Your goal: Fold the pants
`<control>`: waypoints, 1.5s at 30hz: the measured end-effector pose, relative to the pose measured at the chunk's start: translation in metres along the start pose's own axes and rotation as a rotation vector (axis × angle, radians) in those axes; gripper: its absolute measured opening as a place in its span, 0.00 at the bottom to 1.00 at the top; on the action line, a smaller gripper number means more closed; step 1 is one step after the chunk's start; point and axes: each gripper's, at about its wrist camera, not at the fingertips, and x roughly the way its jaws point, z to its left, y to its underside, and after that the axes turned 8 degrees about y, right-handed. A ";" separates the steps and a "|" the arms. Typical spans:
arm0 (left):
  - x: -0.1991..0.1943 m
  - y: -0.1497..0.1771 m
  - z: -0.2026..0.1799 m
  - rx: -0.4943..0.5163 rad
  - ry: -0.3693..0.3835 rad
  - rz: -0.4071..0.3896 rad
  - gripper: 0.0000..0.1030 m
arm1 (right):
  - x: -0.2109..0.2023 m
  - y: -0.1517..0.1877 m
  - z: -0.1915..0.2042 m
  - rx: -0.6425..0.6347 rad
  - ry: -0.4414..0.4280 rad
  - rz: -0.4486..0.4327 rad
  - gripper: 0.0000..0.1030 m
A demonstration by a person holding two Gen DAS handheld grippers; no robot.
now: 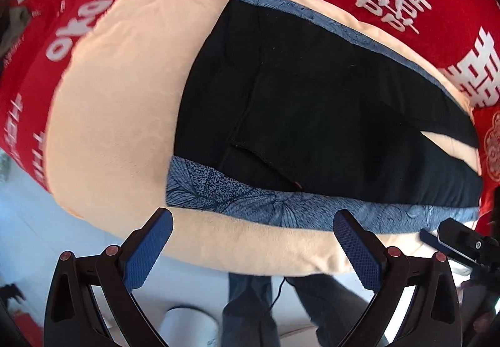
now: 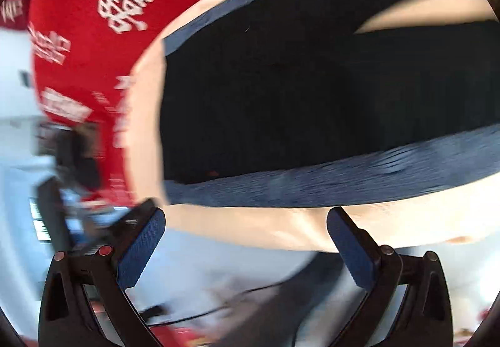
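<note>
Black pants (image 1: pixel 312 103) with blue leaf-patterned side stripes (image 1: pixel 250 200) lie flat on a cream cushion (image 1: pixel 118 90). The two legs split towards the right. My left gripper (image 1: pixel 253 231) is open and empty, hovering just off the near stripe over the cushion's front edge. The other gripper shows at the right edge (image 1: pixel 462 243). In the right wrist view, which is motion-blurred, the pants (image 2: pixel 297 97) fill the middle, and my right gripper (image 2: pixel 247 228) is open and empty just short of the near blue stripe (image 2: pixel 328 184).
A red blanket (image 1: pixel 78 18) with white characters covers the bed behind the cushion. Below the cushion's front edge I see the person's legs (image 1: pixel 250 309) and a pale floor. The left gripper appears blurred at left in the right wrist view (image 2: pixel 72 165).
</note>
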 end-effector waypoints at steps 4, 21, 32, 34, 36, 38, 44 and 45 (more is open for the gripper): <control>0.027 0.009 0.031 -0.119 0.137 0.009 1.00 | 0.052 0.011 -0.020 0.064 -0.157 0.072 0.94; 0.053 0.005 0.044 -0.318 0.398 0.000 1.00 | 0.079 -0.005 -0.029 0.209 -0.491 0.027 0.17; 0.089 -0.013 0.046 -0.268 0.409 -0.012 0.35 | 0.052 0.010 -0.058 0.129 -0.338 0.062 0.46; 0.087 -0.015 0.043 -0.244 0.408 0.001 0.35 | 0.039 0.016 -0.087 0.186 -0.320 0.017 0.46; 0.086 -0.016 0.042 -0.226 0.408 0.015 0.35 | 0.027 0.022 -0.117 0.261 -0.317 -0.031 0.46; 0.086 -0.018 0.040 -0.202 0.399 0.035 0.35 | 0.025 0.031 -0.144 0.342 -0.350 -0.070 0.46; 0.091 -0.014 0.043 -0.163 0.362 0.066 0.35 | 0.019 0.047 -0.181 0.618 -0.531 -0.213 0.19; 0.093 -0.014 0.044 -0.166 0.358 0.069 0.35 | 0.017 0.048 -0.183 0.644 -0.522 -0.225 0.07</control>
